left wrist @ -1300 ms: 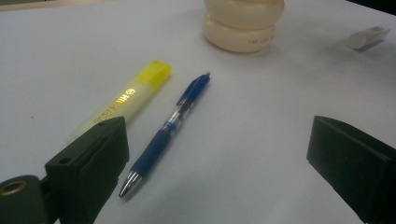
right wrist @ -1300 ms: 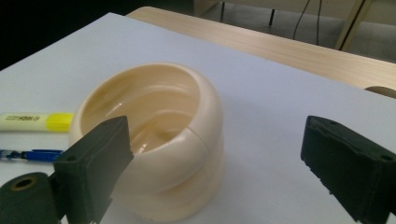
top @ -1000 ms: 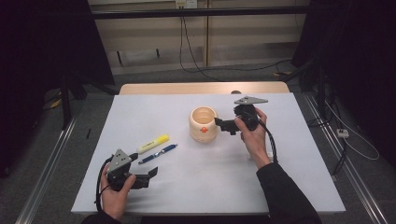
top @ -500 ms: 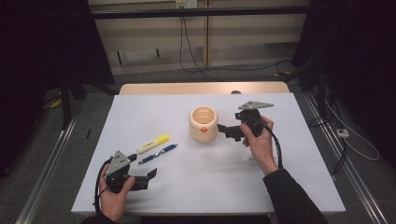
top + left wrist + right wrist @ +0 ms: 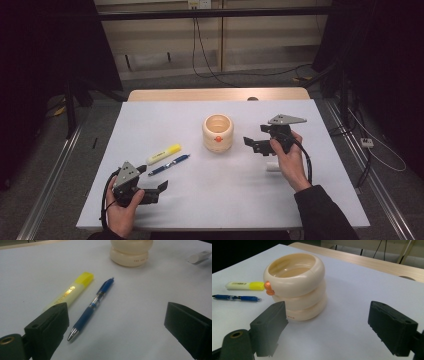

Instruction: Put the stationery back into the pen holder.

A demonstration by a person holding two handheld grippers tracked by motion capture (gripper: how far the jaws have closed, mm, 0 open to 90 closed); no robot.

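A cream pot (image 5: 218, 132) built of stacked rings, with an orange knob, stands mid-table and looks empty in the right gripper view (image 5: 295, 285). To the right of the pot, a short gap away, my right gripper (image 5: 250, 145) points at it. Its jaws are open, have just been closing a little, and have nothing between them (image 5: 327, 325). A yellow highlighter (image 5: 163, 154) and a blue pen (image 5: 169, 164) lie side by side left of the pot. My left gripper (image 5: 157, 190) rests near the front left, open and empty, facing the pen (image 5: 91, 307) and highlighter (image 5: 70, 291).
A small white tube (image 5: 272, 166) lies on the table (image 5: 210, 200) just left of my right hand. A wooden strip (image 5: 215, 95) runs along the far edge. Cables lie on the floor beyond.
My right gripper has drawn back to the right and slightly toward me, away from the pot, with its jaws a bit narrower. The white tube now shows beside the hand. The left gripper has stayed put.
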